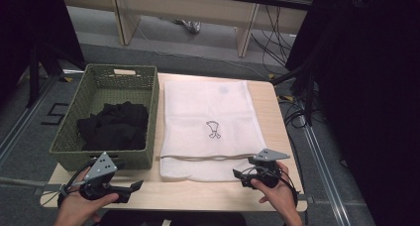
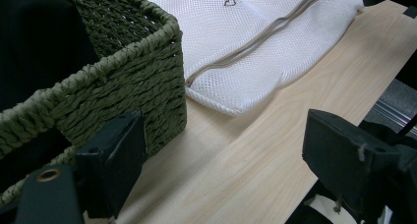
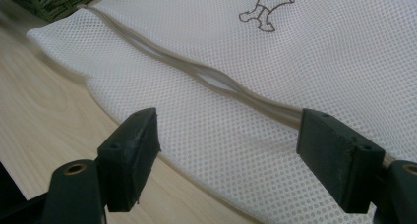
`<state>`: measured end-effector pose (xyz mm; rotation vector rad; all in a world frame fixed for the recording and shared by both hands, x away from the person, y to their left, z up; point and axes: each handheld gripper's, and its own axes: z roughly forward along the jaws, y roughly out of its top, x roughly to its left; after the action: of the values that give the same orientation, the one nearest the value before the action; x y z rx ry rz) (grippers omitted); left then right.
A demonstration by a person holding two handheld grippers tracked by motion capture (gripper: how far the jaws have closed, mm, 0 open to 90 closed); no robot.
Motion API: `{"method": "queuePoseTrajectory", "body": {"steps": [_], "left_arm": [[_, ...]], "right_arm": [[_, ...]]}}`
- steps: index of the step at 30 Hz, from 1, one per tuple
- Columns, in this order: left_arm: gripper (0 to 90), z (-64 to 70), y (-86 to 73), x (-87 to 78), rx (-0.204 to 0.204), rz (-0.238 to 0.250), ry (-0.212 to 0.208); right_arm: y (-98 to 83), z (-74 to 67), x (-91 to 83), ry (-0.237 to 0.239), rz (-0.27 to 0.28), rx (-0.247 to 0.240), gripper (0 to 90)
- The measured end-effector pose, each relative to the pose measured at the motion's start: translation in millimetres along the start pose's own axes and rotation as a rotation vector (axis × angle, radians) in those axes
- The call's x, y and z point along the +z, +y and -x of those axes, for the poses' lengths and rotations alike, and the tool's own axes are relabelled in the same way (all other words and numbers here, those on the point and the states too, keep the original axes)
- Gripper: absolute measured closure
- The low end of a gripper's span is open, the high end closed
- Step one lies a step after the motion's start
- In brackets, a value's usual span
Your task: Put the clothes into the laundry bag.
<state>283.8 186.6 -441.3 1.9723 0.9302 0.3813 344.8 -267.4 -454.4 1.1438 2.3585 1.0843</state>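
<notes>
The mesh bag (image 1: 208,127) lay flat on the desk (image 1: 270,94) beside the basket (image 1: 148,114). Both grippers, left (image 1: 136,186) and right (image 1: 237,175), stood open and empty; the right should pinch the zipper (image 3: 216,81) edge squarely.

A marking shaped like the numeral 5 (image 1: 55,113) stands on the grey floor left of the table. The white mesh laundry bag (image 1: 198,102) bears a small dark line drawing (image 1: 213,129), not lettering.

My white mesh laundry bag (image 1: 208,122) lies flat in the centre of the frame, its beige zipper (image 1: 208,158) partly open near the lower edge, a small dark drawing (image 1: 213,129) at its middle.
</notes>
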Motion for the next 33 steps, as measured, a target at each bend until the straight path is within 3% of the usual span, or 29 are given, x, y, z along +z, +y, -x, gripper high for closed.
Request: {"method": "queuePoseTrajectory", "body": {"steps": [16,21,26,30,32,33], "left_arm": [[15.8,1.4,-0.1,0.9,-0.007,0.007,0.001],[15.8,1.3,-0.1,1.0,-0.007,0.006,0.002],[15.6,0.9,0.2,0.8,-0.005,-0.002,0.005],[15.6,0.0,0.0,1.6,-0.009,0.0,0.0],[15.6,0.0,0.2,1.5,-0.009,0.0,0.0],[15.6,0.0,0.2,1.5,-0.009,0.0,0.0]], "right_arm": [[3.4,-1.7,2.1,0.042,0.023,-0.062,16.5],[5.2,-1.5,2.6,0.029,0.028,-0.081,16.5],[15.0,2.2,8.4,0.019,0.019,-0.121,16.5],[25.1,7.1,17.8,0.013,0.008,-0.181,20.3],[31.8,8.7,28.7,0.019,-0.023,-0.24,25.2],[31.8,8.7,28.7,0.019,-0.023,-0.24,25.2]]}}
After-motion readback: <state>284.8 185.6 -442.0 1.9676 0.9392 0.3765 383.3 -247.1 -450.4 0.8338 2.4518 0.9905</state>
